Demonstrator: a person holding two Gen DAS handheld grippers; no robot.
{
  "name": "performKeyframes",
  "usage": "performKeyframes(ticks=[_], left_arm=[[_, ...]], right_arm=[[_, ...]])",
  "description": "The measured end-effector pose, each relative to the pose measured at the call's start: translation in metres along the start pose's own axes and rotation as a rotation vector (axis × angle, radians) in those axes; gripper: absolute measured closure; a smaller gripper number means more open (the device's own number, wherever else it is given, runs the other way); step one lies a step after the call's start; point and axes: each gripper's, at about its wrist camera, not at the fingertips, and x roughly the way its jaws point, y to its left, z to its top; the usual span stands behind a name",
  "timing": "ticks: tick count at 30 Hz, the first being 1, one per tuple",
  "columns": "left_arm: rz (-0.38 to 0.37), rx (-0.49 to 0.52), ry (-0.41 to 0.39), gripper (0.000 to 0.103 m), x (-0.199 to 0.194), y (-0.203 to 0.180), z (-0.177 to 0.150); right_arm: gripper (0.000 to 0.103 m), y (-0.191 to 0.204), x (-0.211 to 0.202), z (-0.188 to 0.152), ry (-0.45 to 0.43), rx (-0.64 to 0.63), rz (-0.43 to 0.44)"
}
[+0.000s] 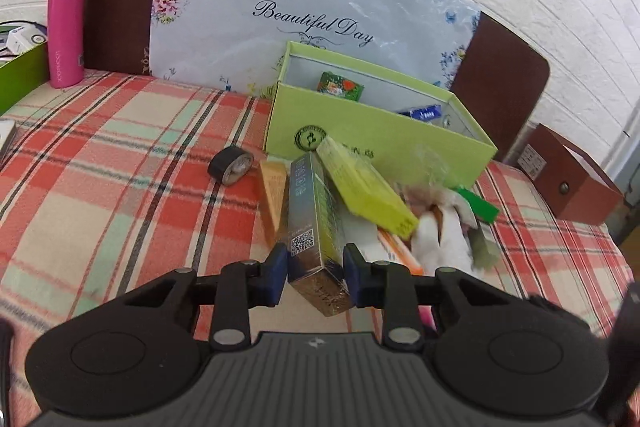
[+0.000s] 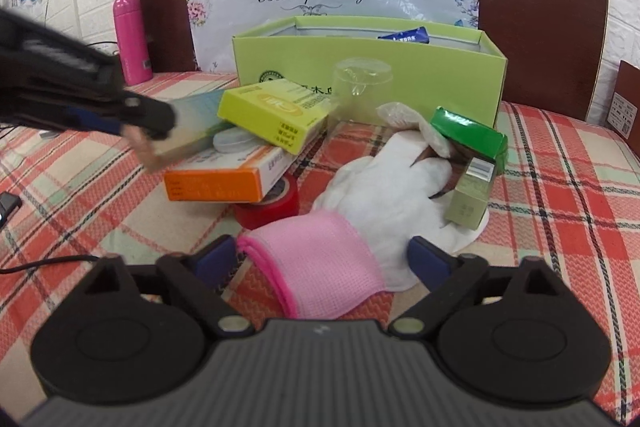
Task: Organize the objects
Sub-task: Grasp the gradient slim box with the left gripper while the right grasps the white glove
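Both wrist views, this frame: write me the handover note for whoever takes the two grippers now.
Left gripper: shut on the long silver-and-gold carton, at the pile's edge.
Right gripper: open, jaws astride the folded pink cloth, not pressing it.
Done: a small green packet and a blue packet lie in the open light-green cardboard box.
Left: yellow carton, orange-and-white carton, red tape roll, black tape roll, white cloth.

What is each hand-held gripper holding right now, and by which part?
Left hand-held gripper clamps the silver-green box by its near end. Right hand-held gripper straddles the pink cloth, unclamped.
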Motion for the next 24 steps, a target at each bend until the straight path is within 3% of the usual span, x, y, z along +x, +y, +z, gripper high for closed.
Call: performKeyframes(ticks=[1,3,4,5,9,12,15,16,17,19,20,21,23,24], left_arm=[[-0.005,0.002,0.012,0.072,-0.006,0.002,-0.005],[-0.015,0.005,0.04,0.076,-0.016,0.006,-0.017],[-0.019,0.0,0.06,0.076,-0.019,0.007,-0.023],[-0.026,-0.002,0.082,0.077,-0.02,0.007,-0.029],[-0.056,0.029,0.155,0.077,-0.019,-0.001,-0.052],[-0.064,0.047,0.139,0.077,-0.02,-0.007,-0.058],[-0.057,0.059,0.141,0.074,-0.019,-0.01,-0.058],[-0.035,0.067,0.139,0.063,-0.018,-0.011,-0.059],[-0.008,0.075,0.136,0.044,-0.016,-0.012,-0.059],[0.052,0.093,0.105,0.035,-0.012,-0.013,-0.06],[0.057,0.103,0.096,0.035,-0.011,-0.014,-0.058],[0.047,0.113,0.092,0.035,-0.008,-0.015,-0.056],[0.041,0.107,0.087,0.035,-0.003,-0.016,-0.052],[0.038,0.103,0.082,0.035,-0.001,-0.016,-0.051]], right_arm=[[0.034,-0.001,0.0,-0.001,0.001,0.005,-0.003],[0.066,-0.007,-0.005,-0.002,-0.009,0.012,-0.002],[0.073,-0.011,-0.009,-0.002,-0.018,0.019,0.007],[0.088,-0.015,-0.013,-0.002,-0.023,0.023,0.013],[0.096,-0.033,-0.039,-0.01,-0.029,0.036,0.053],[0.097,-0.044,-0.063,-0.024,-0.004,0.033,0.051],[0.097,-0.055,-0.085,-0.04,0.029,0.04,0.03],[0.097,-0.06,-0.09,-0.045,0.041,0.048,0.015],[0.097,-0.064,-0.093,-0.048,0.052,0.059,0.004],[0.092,-0.072,-0.095,-0.05,0.056,0.094,0.008],[0.079,-0.074,-0.093,-0.049,0.048,0.121,0.012],[0.056,-0.075,-0.09,-0.047,0.04,0.146,0.018],[0.036,-0.07,-0.08,-0.039,0.006,0.176,0.052],[0.036,-0.067,-0.073,-0.034,-0.007,0.189,0.075]])
